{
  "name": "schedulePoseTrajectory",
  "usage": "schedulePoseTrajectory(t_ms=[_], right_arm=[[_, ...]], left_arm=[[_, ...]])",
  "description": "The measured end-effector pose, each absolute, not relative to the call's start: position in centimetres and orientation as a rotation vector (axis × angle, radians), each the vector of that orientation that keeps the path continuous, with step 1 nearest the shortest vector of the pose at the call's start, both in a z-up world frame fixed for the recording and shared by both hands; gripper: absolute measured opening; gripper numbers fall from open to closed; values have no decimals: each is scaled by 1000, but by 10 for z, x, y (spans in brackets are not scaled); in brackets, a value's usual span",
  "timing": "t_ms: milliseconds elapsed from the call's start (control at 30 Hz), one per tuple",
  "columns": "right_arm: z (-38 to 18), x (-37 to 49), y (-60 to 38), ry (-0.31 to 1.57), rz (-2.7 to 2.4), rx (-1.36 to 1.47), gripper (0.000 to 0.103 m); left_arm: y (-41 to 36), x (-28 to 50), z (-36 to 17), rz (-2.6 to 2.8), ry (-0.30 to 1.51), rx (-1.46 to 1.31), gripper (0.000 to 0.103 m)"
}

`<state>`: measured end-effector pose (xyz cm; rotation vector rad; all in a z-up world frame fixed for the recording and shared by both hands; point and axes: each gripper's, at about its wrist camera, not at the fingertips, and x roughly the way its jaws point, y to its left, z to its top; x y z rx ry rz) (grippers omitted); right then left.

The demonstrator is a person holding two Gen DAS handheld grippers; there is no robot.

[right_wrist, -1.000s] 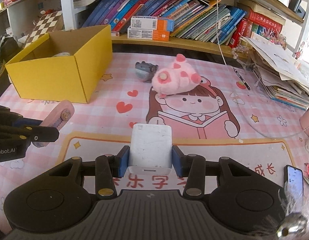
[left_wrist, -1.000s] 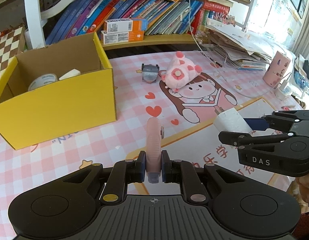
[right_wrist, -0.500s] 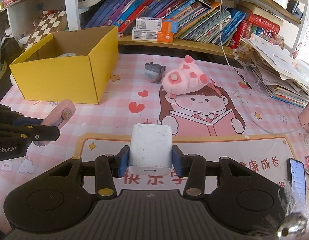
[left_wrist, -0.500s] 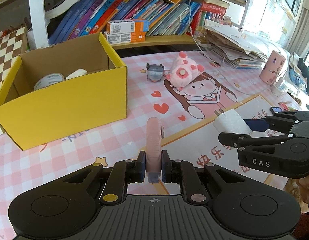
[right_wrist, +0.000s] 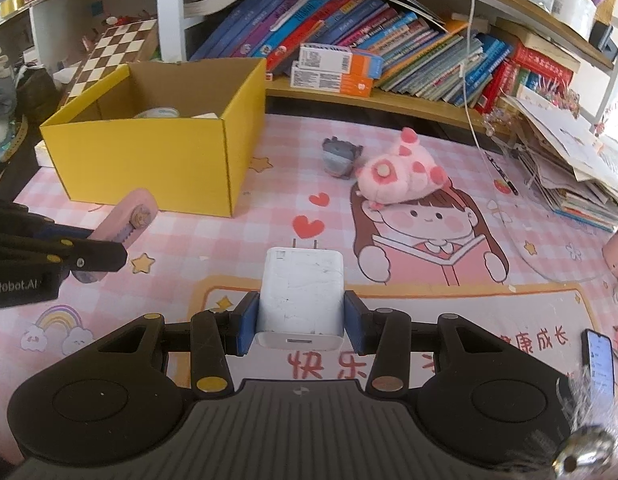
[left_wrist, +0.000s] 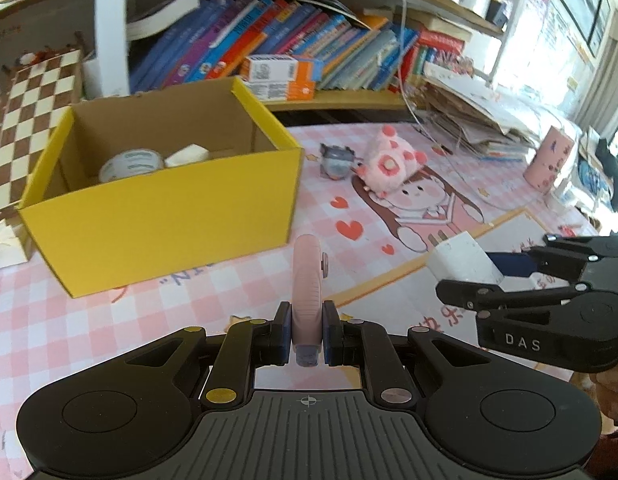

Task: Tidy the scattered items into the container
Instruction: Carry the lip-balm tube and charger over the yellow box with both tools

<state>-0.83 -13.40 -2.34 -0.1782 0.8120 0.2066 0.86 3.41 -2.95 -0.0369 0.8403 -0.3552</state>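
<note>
My left gripper point(left_wrist: 305, 330) is shut on a flat pink correction-tape dispenser point(left_wrist: 307, 280), held on edge above the pink mat, in front of the yellow cardboard box point(left_wrist: 161, 216). The box is open on top and holds a roll of tape point(left_wrist: 131, 164) and a white block point(left_wrist: 187, 155). My right gripper point(right_wrist: 300, 324) is shut on a white plug charger point(right_wrist: 301, 290) with its prongs pointing forward. In the right wrist view the dispenser point(right_wrist: 127, 218) shows at the left, near the box point(right_wrist: 149, 160). A pink plush toy point(right_wrist: 397, 178) and a small grey toy point(right_wrist: 339, 157) lie on the mat behind.
A shelf of books point(right_wrist: 389, 48) and two orange-white cartons point(right_wrist: 333, 68) run along the back. A loose paper pile point(right_wrist: 569, 160) sits at the right, a phone point(right_wrist: 599, 356) near the front right, a pink cup point(left_wrist: 547, 164) at the far right, a chessboard point(left_wrist: 33, 120) left of the box.
Both grippers have lifted and moved left toward the yellow box with their items still held. The box now looks closer and more central in both views.
</note>
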Motion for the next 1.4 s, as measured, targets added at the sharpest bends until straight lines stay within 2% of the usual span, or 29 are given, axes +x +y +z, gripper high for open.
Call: schedulePoseTrajectory(t_ms=[967,1400], right_arm=[[1,15,-80,840,379,-269,42],[28,30,-66,776,464,-281,42]], left_arm=[[112,-2,-20,-250,763,-271,13],[126,0,3,-211,684,-302,13]])
